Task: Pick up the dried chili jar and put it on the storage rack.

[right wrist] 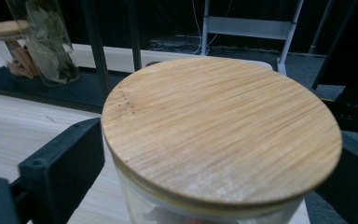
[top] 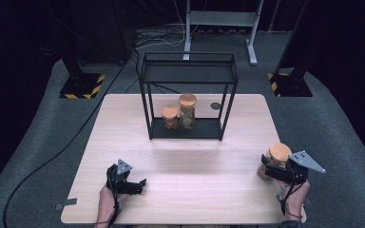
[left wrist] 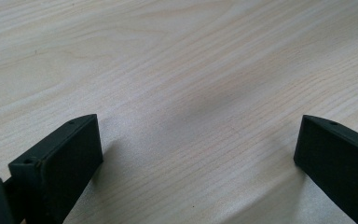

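A glass jar with a round bamboo lid [top: 278, 154] stands near the table's right edge. My right gripper [top: 270, 168] reaches around it from the near side. In the right gripper view the lid [right wrist: 219, 126] sits right in front of the camera, and the black jaws of the right gripper [right wrist: 214, 182] flank the glass just below it, one on each side. A thin gap shows at each pad, and the lid hides any contact. Low over the bare wood at the near left, my left gripper [top: 142, 186] [left wrist: 198, 149] is open with nothing between its jaws.
A black metal rack [top: 188, 71] stands at the far middle of the wooden table [top: 185, 152]. On its bottom shelf are a short jar [top: 170, 116] [right wrist: 11, 42] and a tall jar of leaves [top: 187, 110] [right wrist: 46, 42]. Beside the rack lies a small dark disc [top: 216, 106].
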